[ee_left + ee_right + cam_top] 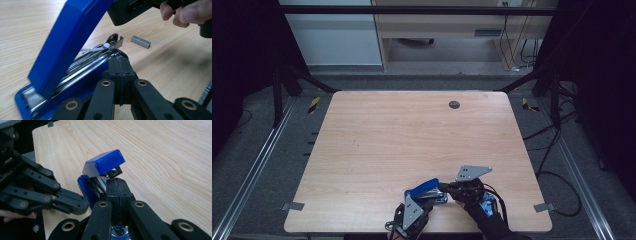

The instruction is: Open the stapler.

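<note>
A blue stapler (pixel 426 190) lies near the table's front edge with its lid (pixel 70 42) swung up and the metal magazine (pixel 100 53) bared. A short strip of staples (pixel 140 41) lies on the wood just beyond it. My left gripper (pixel 431 199) comes in from the front. Its jaws are shut, and their tips sit right at the magazine's side (pixel 119 61). My right gripper (pixel 444 187) reaches in from the right with shut jaws. Its tips (pixel 117 187) sit just under the raised lid's front end (pixel 106 165). Whether either gripper touches the stapler I cannot tell.
The wooden table (pixel 412 130) has a round dark grommet (pixel 454 104) near its far edge. A metal frame and floor rails run along both sides, with cables on the floor at right (pixel 557 175). A hand's fingers (pixel 185 13) hold the right gripper.
</note>
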The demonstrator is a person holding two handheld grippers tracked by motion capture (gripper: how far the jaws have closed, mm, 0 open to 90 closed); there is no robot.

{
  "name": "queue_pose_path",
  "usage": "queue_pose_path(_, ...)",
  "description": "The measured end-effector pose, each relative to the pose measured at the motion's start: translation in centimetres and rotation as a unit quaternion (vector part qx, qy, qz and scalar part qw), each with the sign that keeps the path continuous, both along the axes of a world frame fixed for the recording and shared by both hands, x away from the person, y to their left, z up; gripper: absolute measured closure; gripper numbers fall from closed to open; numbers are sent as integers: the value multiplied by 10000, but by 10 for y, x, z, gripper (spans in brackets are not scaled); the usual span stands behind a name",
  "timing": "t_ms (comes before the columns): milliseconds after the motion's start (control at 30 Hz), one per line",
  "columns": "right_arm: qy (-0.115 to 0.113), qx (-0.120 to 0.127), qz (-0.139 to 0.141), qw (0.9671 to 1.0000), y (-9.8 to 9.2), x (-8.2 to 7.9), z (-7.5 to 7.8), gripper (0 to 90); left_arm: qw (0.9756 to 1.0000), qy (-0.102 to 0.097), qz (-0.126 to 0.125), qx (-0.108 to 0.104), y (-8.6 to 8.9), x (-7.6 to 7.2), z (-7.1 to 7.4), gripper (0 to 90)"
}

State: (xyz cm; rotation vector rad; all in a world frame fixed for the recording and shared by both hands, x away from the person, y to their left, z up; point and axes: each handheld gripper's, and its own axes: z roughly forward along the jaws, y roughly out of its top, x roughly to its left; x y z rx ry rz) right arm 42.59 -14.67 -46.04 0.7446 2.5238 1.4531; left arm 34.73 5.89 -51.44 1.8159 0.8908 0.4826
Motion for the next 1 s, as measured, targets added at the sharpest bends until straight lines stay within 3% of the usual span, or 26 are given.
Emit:
queue_pose_path(400,9,-2,4,10000,0,0,0,900,9997,77,222,69,-13,5,-8,894)
queue_pose_path(600,2,-7,7,10000,0,0,0,900,9995,-100,270,125,-18,2,-12,894)
queue_pose_path(767,4,-8,10,10000,0,0,0,900,9993,-22,368,-69,-15,3,-10,894)
queue_pose_path(1000,5,-15,12,10000,0,0,0,900,9989,-17,464,-110,-16,4,-11,893)
